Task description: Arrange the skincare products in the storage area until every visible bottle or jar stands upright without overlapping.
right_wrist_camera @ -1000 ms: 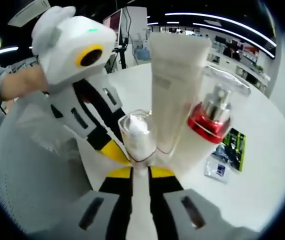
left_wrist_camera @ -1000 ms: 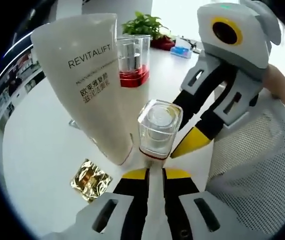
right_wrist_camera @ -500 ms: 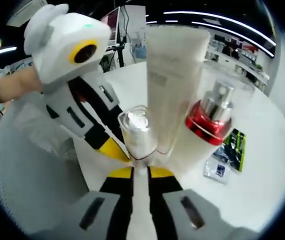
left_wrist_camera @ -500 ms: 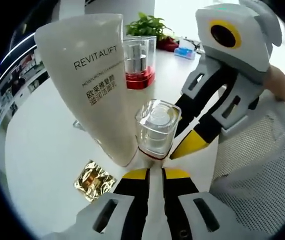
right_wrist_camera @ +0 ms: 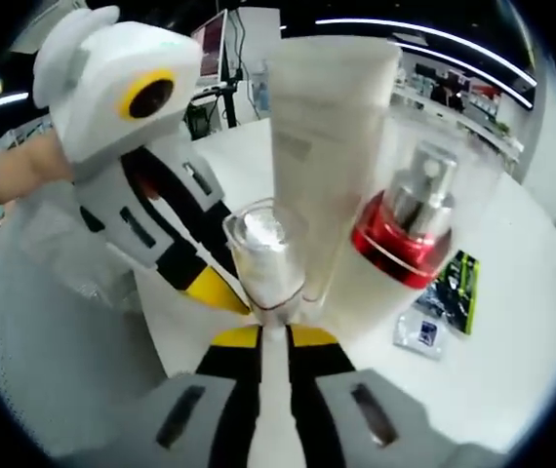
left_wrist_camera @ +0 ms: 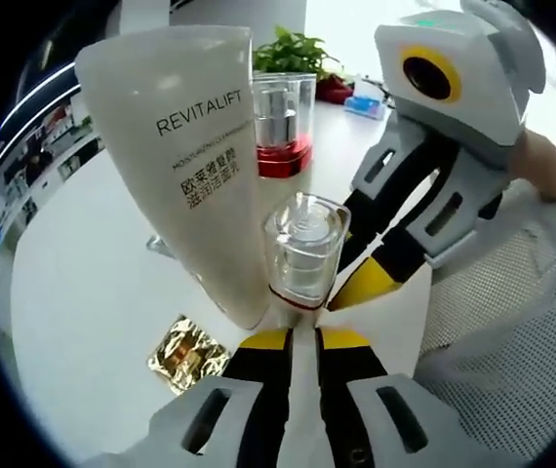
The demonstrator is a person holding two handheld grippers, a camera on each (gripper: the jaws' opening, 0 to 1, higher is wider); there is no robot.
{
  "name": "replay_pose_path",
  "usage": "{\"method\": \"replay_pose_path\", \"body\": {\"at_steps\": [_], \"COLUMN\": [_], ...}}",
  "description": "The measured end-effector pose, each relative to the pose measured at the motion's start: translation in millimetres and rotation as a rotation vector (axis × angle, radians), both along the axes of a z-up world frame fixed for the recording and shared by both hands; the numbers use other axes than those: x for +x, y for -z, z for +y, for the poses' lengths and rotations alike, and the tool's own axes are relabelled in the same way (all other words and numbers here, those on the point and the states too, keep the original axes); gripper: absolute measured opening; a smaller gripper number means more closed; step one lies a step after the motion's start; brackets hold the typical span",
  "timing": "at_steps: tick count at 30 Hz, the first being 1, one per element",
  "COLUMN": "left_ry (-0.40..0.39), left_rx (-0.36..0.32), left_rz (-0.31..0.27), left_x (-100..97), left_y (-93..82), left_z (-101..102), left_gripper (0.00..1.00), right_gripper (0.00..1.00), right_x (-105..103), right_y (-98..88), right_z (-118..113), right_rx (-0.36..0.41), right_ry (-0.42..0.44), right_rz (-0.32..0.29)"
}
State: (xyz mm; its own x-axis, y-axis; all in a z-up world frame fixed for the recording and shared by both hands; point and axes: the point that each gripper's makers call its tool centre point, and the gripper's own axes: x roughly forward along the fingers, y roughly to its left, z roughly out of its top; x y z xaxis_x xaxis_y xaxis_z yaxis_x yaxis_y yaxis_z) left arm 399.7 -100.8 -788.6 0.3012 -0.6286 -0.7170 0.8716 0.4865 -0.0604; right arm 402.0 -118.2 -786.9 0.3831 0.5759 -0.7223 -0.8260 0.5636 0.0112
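Left gripper view: the left tongs [left_wrist_camera: 297, 336] rise from the bottom edge with their yellow-tipped jaws drawn close together, almost meeting, just below the base of a small clear-capped bottle [left_wrist_camera: 303, 253]; whether the tips actually pinch the bottle's foot cannot be told. The bottle stands upright on the white tabletop [left_wrist_camera: 83, 292]. Touching it on its left side is a cream REVITALIFT tube [left_wrist_camera: 195, 166], standing on its cap with the wide crimped end uppermost. Behind both stands a red-collared pump bottle [left_wrist_camera: 281, 122] under a clear cover, also upright. A gold foil sachet [left_wrist_camera: 188, 353] lies flat on the tabletop near the tube's base. The right tongs [left_wrist_camera: 366, 283] enter from the right, one yellow tip resting just beside the small bottle; a white mesh basket wall [left_wrist_camera: 512, 302] sits behind them, and a green plant [left_wrist_camera: 293, 49] stands at the far edge. Right gripper view: the right tongs [right_wrist_camera: 273, 336] show jaws nearly closed at the foot of the small clear-capped bottle [right_wrist_camera: 263, 258], contact not determinable. The tube [right_wrist_camera: 322, 136] stands directly behind it, the pump bottle [right_wrist_camera: 410, 229] to the right. The left tongs [right_wrist_camera: 210, 288] come in from the left. Two flat sachets, one black-and-green [right_wrist_camera: 458, 283] and one blue-and-white [right_wrist_camera: 419, 334], lie on the tabletop [right_wrist_camera: 512, 322].
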Motion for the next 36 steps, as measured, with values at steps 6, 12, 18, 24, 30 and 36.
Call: {"method": "replay_pose_path", "body": {"at_steps": [6,12,18,24,30,36], "left_ry": [-0.007,-0.004,-0.008,-0.012,-0.013,-0.02], "left_rx": [-0.004,-0.004,-0.003,0.0,0.001,-0.016], "left_rz": [-0.003,-0.004,-0.005,-0.008,-0.005,-0.009], "left_x": [1.4,1.0,1.6,1.8,1.1,0.7], "left_y": [1.0,1.1,2.1,3.5,2.4,-4.6], "left_z": [0.2,0.0,0.1,0.8,3.3,4.4], "left_gripper": [0.04,0.03,0.03,0.02,0.03,0.03], "right_gripper": [0.1,0.09,0.09,0.1,0.1,0.09], "right_x": [1.4,3.4,4.1,4.7,3.4,2.1], "right_y": [1.0,2.1,3.1,3.8,2.6,-0.7], "right_z": [-0.1,-0.6,-0.9,-1.5,-2.4,-5.9], "right_rx": [0.0,-0.004,-0.003,-0.003,0.001,0.001], "right_ry": [0.002,0.004,0.007,0.011,0.009,0.013], "right_rz": [0.002,0.0,0.003,0.004,0.003,-0.004]}}
